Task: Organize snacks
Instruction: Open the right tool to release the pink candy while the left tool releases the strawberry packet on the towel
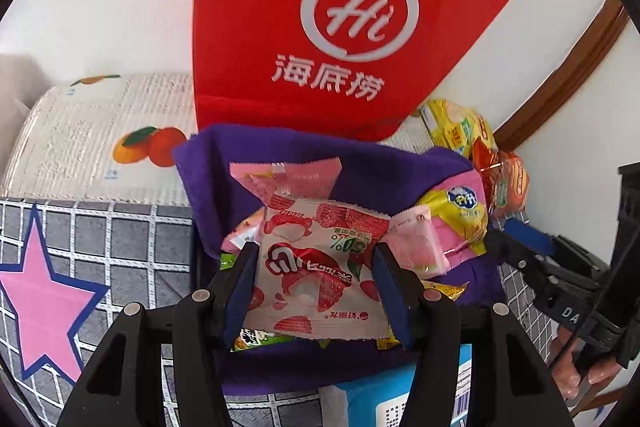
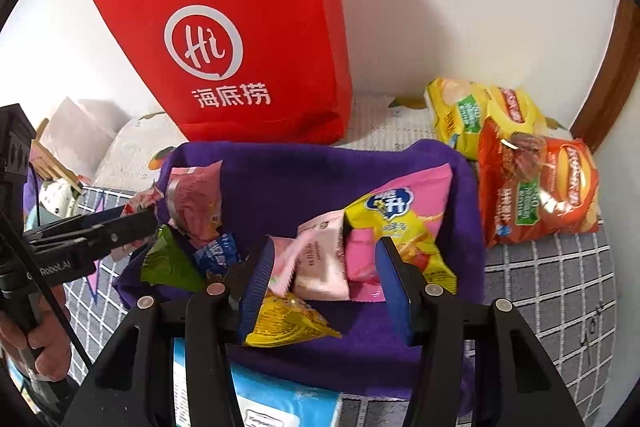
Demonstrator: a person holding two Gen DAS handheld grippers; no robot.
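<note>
A purple felt basket [image 1: 280, 147] [image 2: 280, 179] holds several snack packets. My left gripper [image 1: 314, 287] is shut on a white and red strawberry packet [image 1: 316, 275], held over the basket; it shows at the left of the right wrist view [image 2: 136, 211]. My right gripper [image 2: 322, 279] is open over the basket, its fingers either side of a pale pink packet [image 2: 320, 259]. A pink and yellow bag [image 2: 404, 223] [image 1: 456, 215], a yellow packet [image 2: 284, 319], a green packet [image 2: 168, 263] and a blue packet [image 2: 216, 251] lie in the basket.
A red paper bag [image 1: 320, 27] [image 2: 240, 47] stands behind the basket against the white wall. Yellow chip bags [image 2: 472, 111] and an orange chip bag [image 2: 536, 187] lie to the right. A blue tissue pack [image 2: 276, 399] lies in front. A grey checked cloth [image 1: 100, 247] covers the surface.
</note>
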